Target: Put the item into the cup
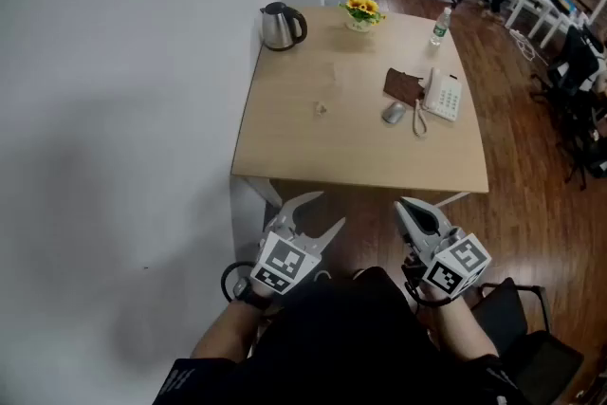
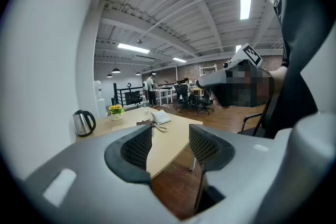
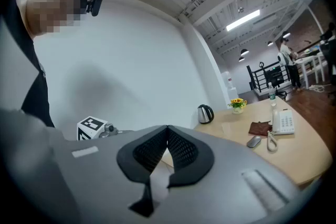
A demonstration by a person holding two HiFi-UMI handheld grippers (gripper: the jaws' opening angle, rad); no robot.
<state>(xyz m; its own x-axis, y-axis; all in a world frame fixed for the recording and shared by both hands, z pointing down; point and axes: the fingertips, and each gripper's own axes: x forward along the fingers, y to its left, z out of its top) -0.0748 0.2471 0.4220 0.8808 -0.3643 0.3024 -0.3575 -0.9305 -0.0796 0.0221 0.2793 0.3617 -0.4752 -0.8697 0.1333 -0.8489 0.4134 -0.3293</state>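
Your left gripper had its jaws apart with nothing between them; through the gap only the bench's near edge and the floor showed. Your right gripper had its jaws closed together, pads meeting, with nothing held.

In the head view you held both grippers close to your body, short of the bench's near edge and over the floor, the left gripper beside the right gripper, each tipped slightly downward.

On the bench, the item, small and pale, lay near the middle, somewhat toward the left edge, well apart from both grippers; its kind was too small to tell. A kettle stood at the far left corner and a pot of yellow flowers at the far edge. A bottle stood at the far right corner. Toward the right edge lay a brown wallet, with a white telephone just beside it and a grey mouse close in front.

A white wall ran along the bench's left edge.
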